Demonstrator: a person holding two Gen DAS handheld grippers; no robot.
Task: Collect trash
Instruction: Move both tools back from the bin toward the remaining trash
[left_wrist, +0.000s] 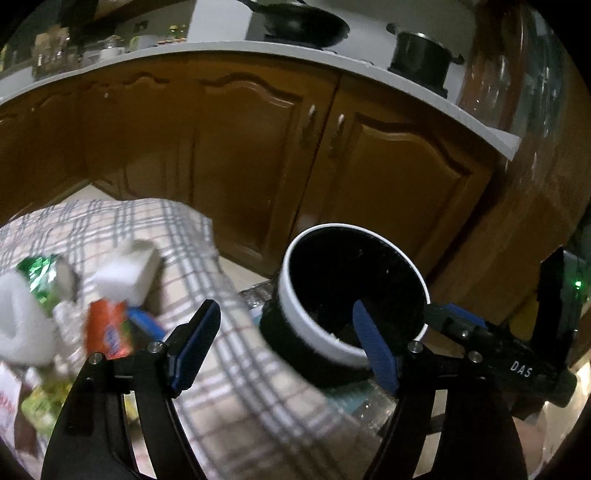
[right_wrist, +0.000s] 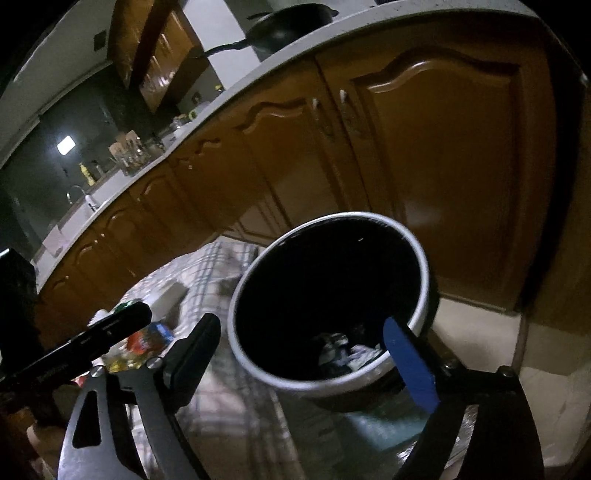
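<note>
Two open, empty claws hover over a checked-cloth table of litter beside a round trash bin

Nearest, the left claw (left_wrist: 286, 345) and the right claw (right_wrist: 314, 352) each stand with blue-padded jaws spread wide, holding nothing. Just beyond the left claw, on the plaid tablecloth (left_wrist: 229, 343), lies blurred trash: an orange wrapper (left_wrist: 109, 334), a white foam block (left_wrist: 127, 267), a crinkled green foil packet (left_wrist: 38, 273) and a white plastic jug (left_wrist: 16, 325). These look light; the wrappers probably soft and slippery, best pinched at a bunched edge, the foam squashy, the jug likely stiffest at its handle. To the right sits the trash bin (right_wrist: 424, 295), white-rimmed with a black lining, open-topped; crumpled pale scraps (right_wrist: 341, 352) lie at its bottom, otherwise dark. Farthest are brown cabinet doors (left_wrist: 251, 155) under a white counter with a black wok (left_wrist: 306, 22) and pot (left_wrist: 421, 55)
</note>
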